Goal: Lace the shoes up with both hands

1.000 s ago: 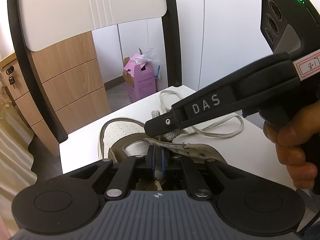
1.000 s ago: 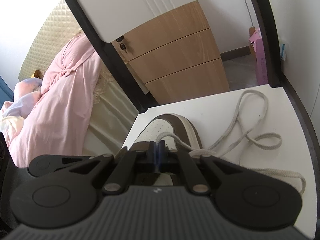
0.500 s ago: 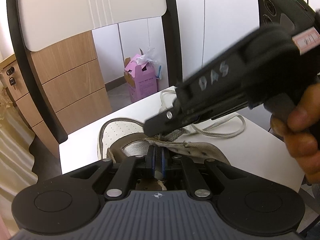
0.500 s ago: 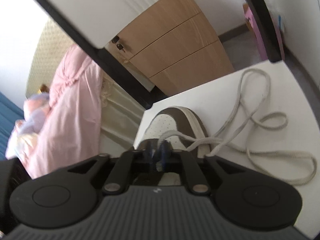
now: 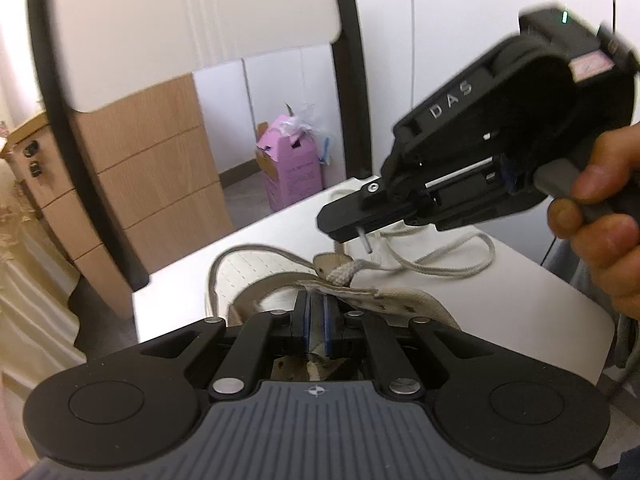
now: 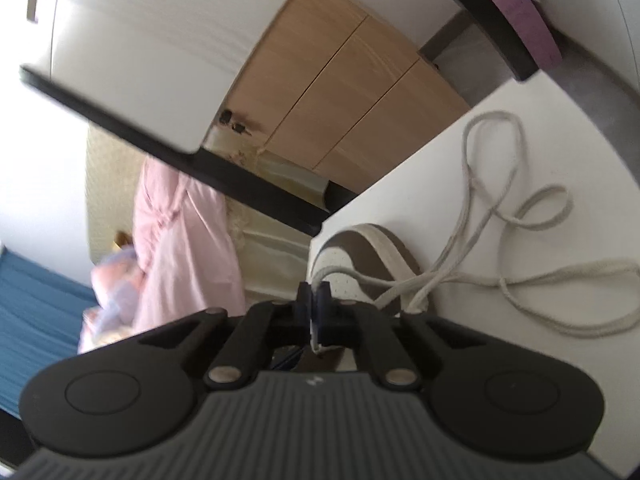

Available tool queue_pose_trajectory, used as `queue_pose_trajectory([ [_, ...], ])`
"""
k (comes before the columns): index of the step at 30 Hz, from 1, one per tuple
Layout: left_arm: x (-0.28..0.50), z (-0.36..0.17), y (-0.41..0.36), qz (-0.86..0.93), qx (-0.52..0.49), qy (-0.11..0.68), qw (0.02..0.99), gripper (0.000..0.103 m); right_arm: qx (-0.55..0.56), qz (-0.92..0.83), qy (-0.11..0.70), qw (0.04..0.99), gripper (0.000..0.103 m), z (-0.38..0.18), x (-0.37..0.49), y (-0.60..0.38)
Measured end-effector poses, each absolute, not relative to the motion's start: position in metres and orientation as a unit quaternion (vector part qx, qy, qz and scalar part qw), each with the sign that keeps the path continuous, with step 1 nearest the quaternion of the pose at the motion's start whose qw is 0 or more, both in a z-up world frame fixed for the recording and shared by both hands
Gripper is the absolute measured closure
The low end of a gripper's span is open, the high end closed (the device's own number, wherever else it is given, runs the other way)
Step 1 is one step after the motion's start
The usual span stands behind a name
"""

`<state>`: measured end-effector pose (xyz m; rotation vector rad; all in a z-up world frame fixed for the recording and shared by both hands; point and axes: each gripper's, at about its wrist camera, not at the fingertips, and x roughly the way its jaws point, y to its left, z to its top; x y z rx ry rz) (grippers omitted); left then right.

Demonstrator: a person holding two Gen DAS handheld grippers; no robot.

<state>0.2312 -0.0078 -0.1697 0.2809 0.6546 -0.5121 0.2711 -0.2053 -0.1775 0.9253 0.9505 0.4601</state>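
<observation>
Shoe (image 5: 404,300) on white table (image 5: 500,312), toe toward chair back (image 5: 192,16). Left gripper (image 5: 316,320) clamped on shoe's upper edge by eyelet row. Right gripper (image 5: 348,230) above shoe, jaws just closed, pinching lace (image 6: 520,280) tip; aglet pokes out below jaws in left view. In right view lace runs from pads (image 6: 306,300) across toe, rest lying in loose loops on table right of shoe. Hand (image 5: 600,220) on right gripper handle.

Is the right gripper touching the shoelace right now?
Touching. In the left wrist view the right gripper is shut on the shoelace tip, which pokes out below its closed jaws; the right wrist view shows lace running into the pads.
</observation>
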Motion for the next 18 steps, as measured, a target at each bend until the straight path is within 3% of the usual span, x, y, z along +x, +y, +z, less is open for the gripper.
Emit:
queue_pose_trajectory([
  [2,0.224,-0.162,0.003,-0.245,0.119,0.308,0.911,0.092,0.434,0.216,0.426,0.764,0.100,-0.176,0.273,-0.207],
  [4,0.215,-0.153,0.014,-0.242,0.100,0.296,0.919,0.067,0.434,0.225,0.413,0.768,0.100,-0.171,0.274,-0.208],
  [6,0.205,-0.142,0.025,-0.245,0.078,0.270,0.928,0.054,0.443,0.238,0.398,0.767,0.100,-0.168,0.274,-0.207],
  [11,0.204,-0.128,0.044,-0.258,-0.012,0.249,0.933,0.055,0.432,0.282,0.382,0.767,0.099,-0.157,0.274,-0.198],
  [18,0.208,-0.132,0.036,-0.270,-0.019,0.256,0.928,0.066,0.435,0.318,0.378,0.753,0.099,-0.150,0.273,-0.190],
])
